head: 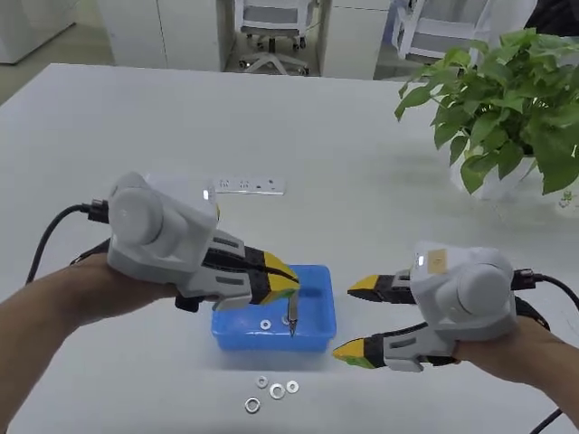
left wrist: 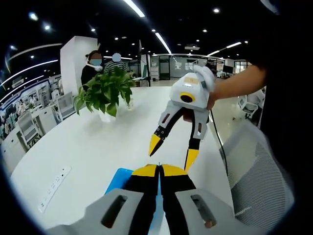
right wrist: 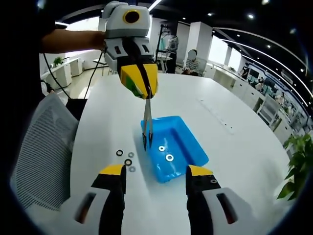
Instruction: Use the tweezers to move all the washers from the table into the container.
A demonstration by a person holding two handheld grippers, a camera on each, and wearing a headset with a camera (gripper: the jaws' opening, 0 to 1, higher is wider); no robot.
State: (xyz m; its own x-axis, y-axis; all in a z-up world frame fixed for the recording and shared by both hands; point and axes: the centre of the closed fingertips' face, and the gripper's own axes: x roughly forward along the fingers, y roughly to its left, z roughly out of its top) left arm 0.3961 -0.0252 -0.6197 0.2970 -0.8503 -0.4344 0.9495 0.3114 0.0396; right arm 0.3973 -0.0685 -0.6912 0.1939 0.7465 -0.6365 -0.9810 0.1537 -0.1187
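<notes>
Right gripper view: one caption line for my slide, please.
Left gripper holds tweezers over blue container with two washers; four washers wait on table.

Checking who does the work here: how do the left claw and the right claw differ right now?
The left claw is shut on the tweezers; the right claw is open and holds nothing. The left claw hangs over the blue container; the right claw is beside it. Both have yellow tips.
</notes>
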